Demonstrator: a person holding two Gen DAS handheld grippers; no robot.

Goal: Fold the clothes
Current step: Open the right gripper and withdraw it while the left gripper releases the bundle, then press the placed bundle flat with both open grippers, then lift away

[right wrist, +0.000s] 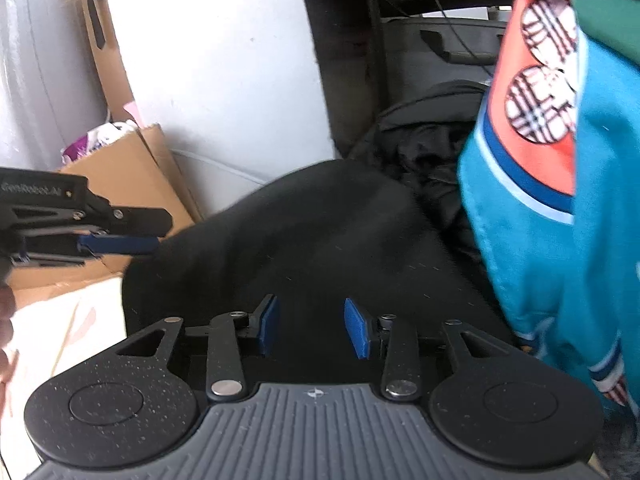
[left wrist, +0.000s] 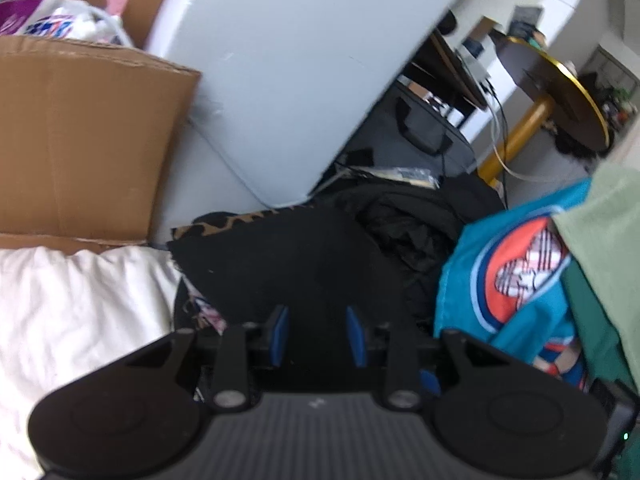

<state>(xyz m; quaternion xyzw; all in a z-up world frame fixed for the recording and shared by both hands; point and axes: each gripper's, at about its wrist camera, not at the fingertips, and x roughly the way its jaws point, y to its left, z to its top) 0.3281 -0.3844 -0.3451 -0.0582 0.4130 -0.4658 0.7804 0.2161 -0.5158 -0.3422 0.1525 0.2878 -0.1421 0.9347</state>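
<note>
Over a crowded pile of laundry, the left tongs (left wrist: 316,336) and the right tongs (right wrist: 310,328) both hover with jaws parted and nothing pinched between their blue pads, the black garment (right wrist: 304,240) lying just beneath them, between a white cloth (left wrist: 80,304) on one side and a teal jersey (right wrist: 560,264) with an orange crest on the other. The step in hand looks like taking hold of the black garment to spread it; each pair should probably pinch one layer at a separate edge or corner, well apart, and lift it clear of the jersey and the cardboard box (left wrist: 80,140) before any fold is laid
</note>
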